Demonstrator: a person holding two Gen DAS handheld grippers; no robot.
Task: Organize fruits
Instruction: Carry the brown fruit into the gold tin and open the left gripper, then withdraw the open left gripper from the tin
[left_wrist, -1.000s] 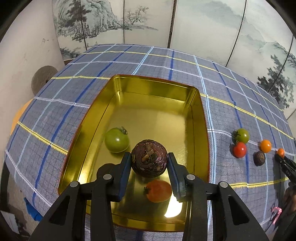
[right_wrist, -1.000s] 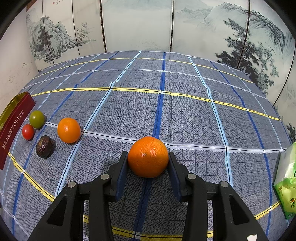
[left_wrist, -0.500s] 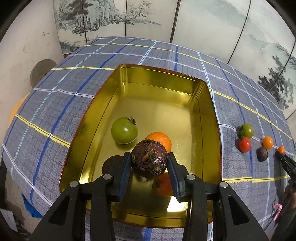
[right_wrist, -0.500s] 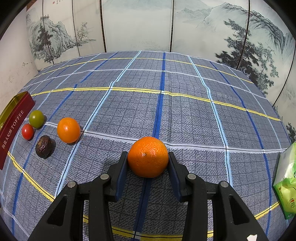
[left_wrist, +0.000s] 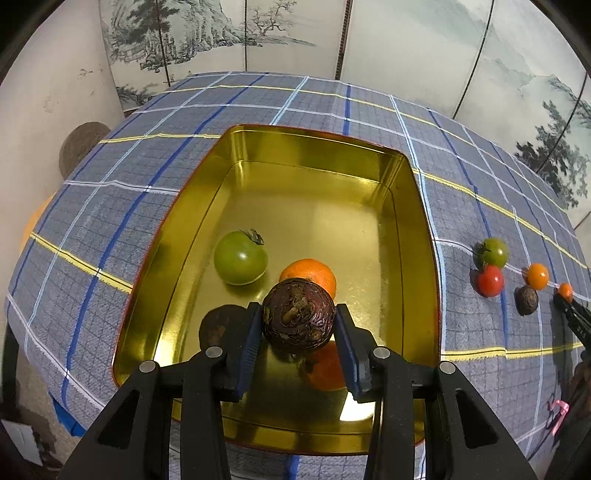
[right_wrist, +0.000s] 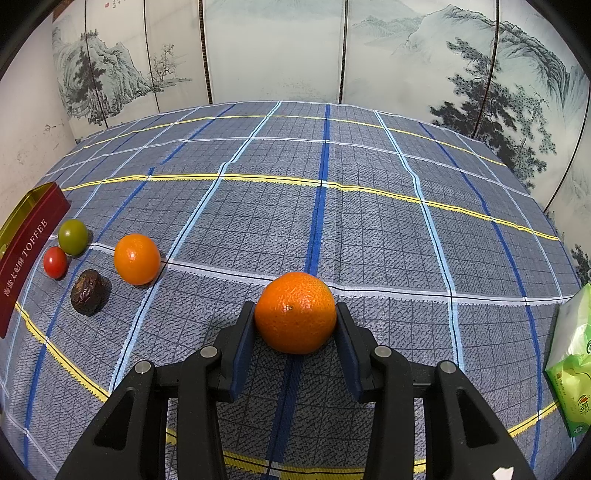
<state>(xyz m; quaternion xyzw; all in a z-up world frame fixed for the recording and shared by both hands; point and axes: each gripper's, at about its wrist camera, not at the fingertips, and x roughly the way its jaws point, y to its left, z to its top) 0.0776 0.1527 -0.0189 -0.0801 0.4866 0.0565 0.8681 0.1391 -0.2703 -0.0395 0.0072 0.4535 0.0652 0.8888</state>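
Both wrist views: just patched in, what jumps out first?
The gold tin fills the left wrist view, with a green tomato and an orange inside, and the left gripper holds a dark round fruit above it. The right gripper clamps a big orange over the plaid cloth, four small fruits lying loose to its left.

Tin (left_wrist: 424, 236) sits on the tablecloth (left_wrist: 147, 206) holding two fruits (left_wrist: 241, 263) near its centre; four loose fruits (left_wrist: 490, 280) lie at its three o'clock.
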